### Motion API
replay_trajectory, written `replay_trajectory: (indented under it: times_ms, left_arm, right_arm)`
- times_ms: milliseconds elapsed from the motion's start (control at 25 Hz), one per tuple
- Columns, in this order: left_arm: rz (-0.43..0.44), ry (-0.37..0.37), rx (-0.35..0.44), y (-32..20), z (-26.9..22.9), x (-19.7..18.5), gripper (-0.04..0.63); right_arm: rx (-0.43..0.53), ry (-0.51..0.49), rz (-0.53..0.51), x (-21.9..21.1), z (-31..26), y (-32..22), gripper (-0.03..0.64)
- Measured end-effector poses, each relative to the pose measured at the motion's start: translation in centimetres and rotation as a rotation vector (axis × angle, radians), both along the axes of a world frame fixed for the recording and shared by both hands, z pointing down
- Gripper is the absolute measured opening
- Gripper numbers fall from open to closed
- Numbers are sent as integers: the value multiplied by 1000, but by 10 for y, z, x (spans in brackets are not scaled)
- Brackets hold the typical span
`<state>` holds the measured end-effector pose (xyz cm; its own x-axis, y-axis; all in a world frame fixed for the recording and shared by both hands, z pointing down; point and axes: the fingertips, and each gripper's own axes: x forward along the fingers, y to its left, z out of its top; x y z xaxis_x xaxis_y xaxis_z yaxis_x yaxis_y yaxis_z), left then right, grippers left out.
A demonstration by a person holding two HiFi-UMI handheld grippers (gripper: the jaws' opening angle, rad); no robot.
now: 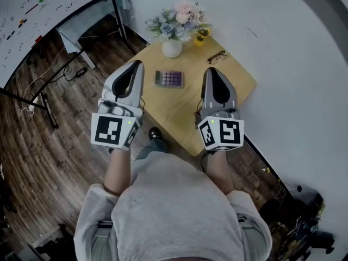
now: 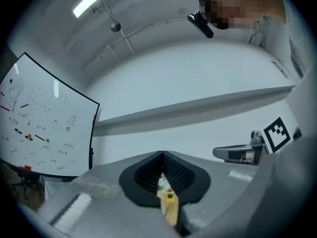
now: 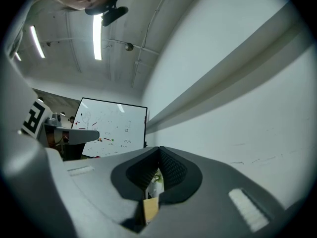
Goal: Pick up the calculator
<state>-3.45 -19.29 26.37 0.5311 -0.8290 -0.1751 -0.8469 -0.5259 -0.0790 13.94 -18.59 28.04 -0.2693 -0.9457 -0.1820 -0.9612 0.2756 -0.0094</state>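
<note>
- Calculator (image 1: 169, 79) lies flat on the wooden table (image 1: 179, 113), near the far side, and we touch it with neither tool. Its keys show as rows of purplish dots, and any print on it is too small for us to read.
- Just behind it stands a white vase (image 1: 172, 49) of pink and blue flowers (image 1: 179, 19). A small yellow object (image 1: 202, 36) and a pair of glasses (image 1: 216, 57) lie to the right of the vase.
- In the head view the calculator sits between our two tools, near both tips.
- We hold the left gripper (image 1: 137, 65) with its jaws pressed together and nothing between them. The left gripper view shows the ribbed pads (image 2: 173, 170) meeting at the tip.
- We hold the right gripper (image 1: 212, 69) the same way, jaws closed and empty.
- Each tool carries a marker cube (image 1: 114, 129) with black-and-white square patterns.
- A whiteboard (image 1: 32, 10) stands off to the left. We see red and black marks on it, too small to read.
</note>
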Motion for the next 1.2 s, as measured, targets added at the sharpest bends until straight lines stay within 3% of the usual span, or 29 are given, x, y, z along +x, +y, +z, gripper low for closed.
replay_trajectory:
  times_ms: [400,640,880,1200]
  left_arm:
    - [2,-7,-12,-65,3,-5,-3]
    - [14,1,-59,-95,17,-7,-3]
    - [31,-24,-156,-117,56,-3,-3]
    - [25,-41,-357,-142,129,-5,-3]
  right_arm:
    - [-12,-10,16,-1,1,-67,3]
    - [-67,3,11,-5,15,-95,3]
    - [-193,15,-14,-12,51,-119,3]
    - [-406,24,-39,-18,119,-144,3]
